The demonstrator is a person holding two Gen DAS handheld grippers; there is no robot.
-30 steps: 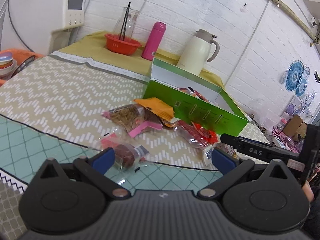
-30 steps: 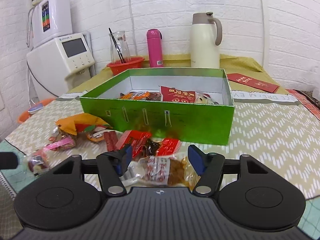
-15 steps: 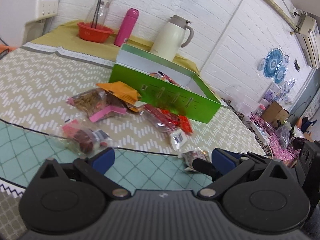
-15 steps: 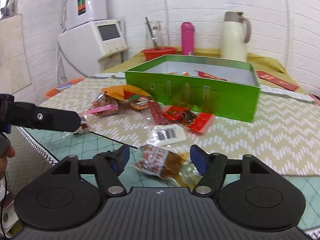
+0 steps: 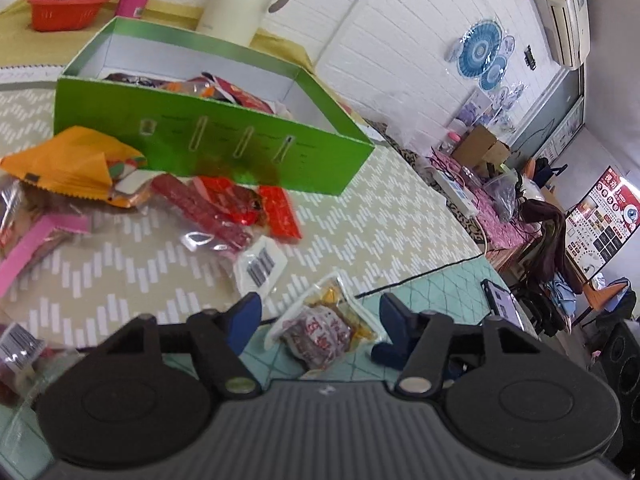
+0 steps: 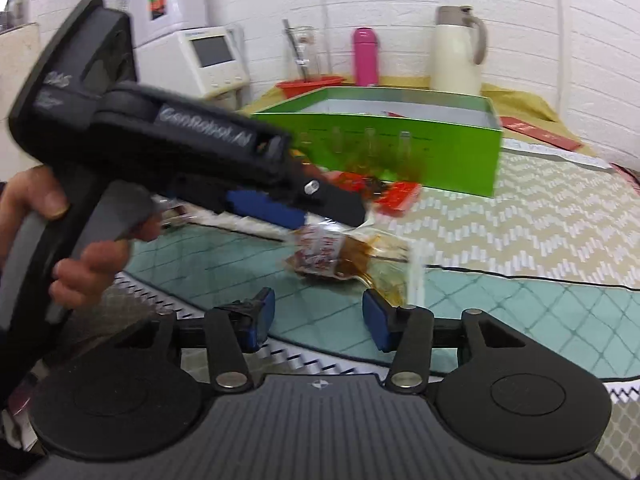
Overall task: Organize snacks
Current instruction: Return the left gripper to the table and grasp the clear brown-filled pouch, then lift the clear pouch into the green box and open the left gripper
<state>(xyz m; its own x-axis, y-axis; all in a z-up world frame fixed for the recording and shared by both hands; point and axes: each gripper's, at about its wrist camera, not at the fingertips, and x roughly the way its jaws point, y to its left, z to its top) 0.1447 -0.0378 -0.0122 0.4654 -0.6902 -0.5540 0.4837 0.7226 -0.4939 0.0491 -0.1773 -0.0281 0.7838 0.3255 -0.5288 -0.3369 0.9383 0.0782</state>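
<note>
A clear packet of brown snack (image 5: 324, 330) lies on the teal mat, between the fingers of my left gripper (image 5: 320, 316), which is open around it. In the right wrist view the same packet (image 6: 340, 254) sits just past the left gripper's tips. My right gripper (image 6: 318, 318) is open and empty, a little short of the packet. The green box (image 5: 224, 142) behind holds several snacks. More packets lie before it: red ones (image 5: 236, 208), an orange bag (image 5: 68, 164), a pink-topped bag (image 5: 28, 244).
A white thermos (image 6: 458, 54), a pink bottle (image 6: 365, 56), a red bowl (image 6: 310, 84) and a white appliance (image 6: 208, 60) stand at the back. A red envelope (image 6: 538, 134) lies right of the box. The table edge is close below my right gripper.
My left gripper swung right and came down around the brown snack packet. My right gripper drew back from that packet, and the left gripper now crosses its view.
</note>
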